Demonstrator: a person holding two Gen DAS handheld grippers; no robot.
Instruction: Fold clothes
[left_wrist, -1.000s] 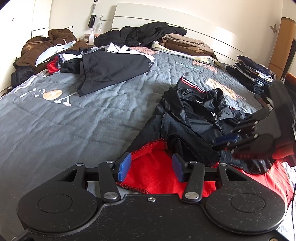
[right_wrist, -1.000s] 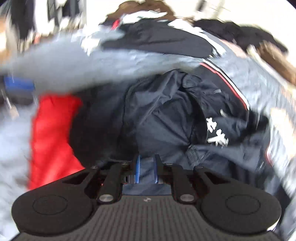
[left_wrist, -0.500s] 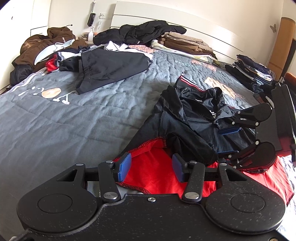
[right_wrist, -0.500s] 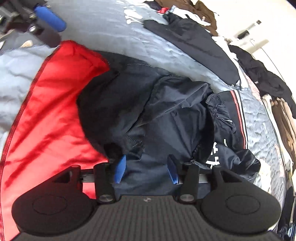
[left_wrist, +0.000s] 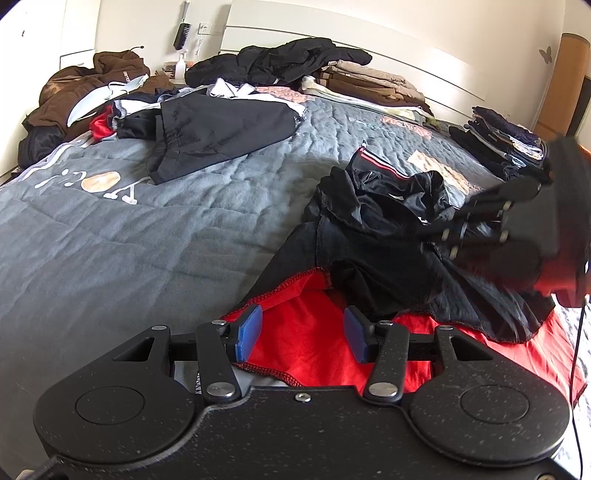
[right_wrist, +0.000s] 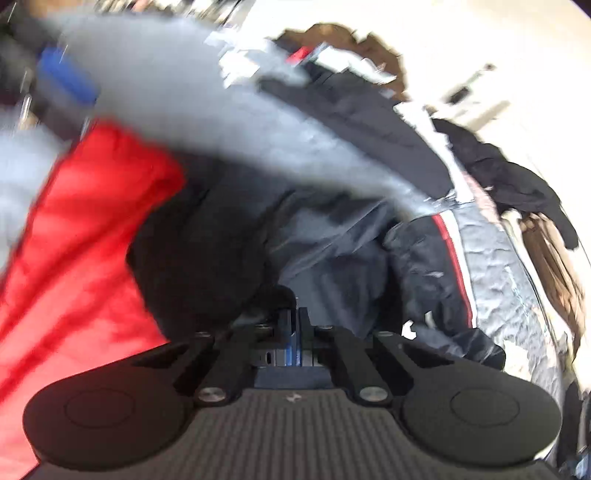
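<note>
Left wrist low over bed (left_wrist: 110, 240), facing headboard, right wrist close, both showing black garment (left_wrist: 376, 251).

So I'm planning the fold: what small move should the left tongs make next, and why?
Probably close the left tongs on the red garment's hem: they're open over it, while the right tongs look shut on the dark jacket heaped on top.
</note>
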